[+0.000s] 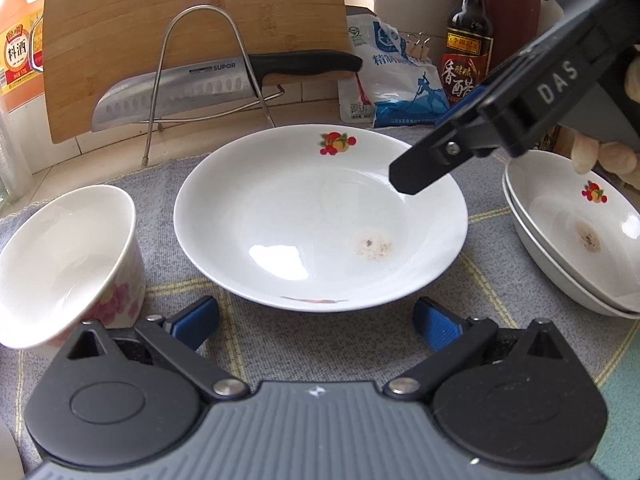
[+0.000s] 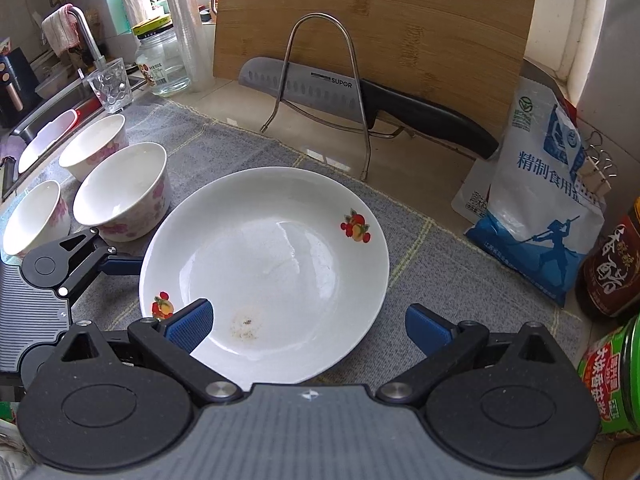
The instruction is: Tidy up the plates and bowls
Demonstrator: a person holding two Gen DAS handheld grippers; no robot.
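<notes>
Plate (image 2: 264,276) between two wide-open grippers: right gripper (image 2: 308,328) should pinch the near rim squarely, left gripper (image 1: 316,320) standing clear.

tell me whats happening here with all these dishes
A person is sorting dishes on a grey cloth with two handheld tongs. Both are open and empty. The right tongs hover at the near rim of a single white plate, one finger over its rim. The left tongs wait at the plate's other side. Three flowered bowls stand to one side; two stacked plates sit on the other.
</notes>
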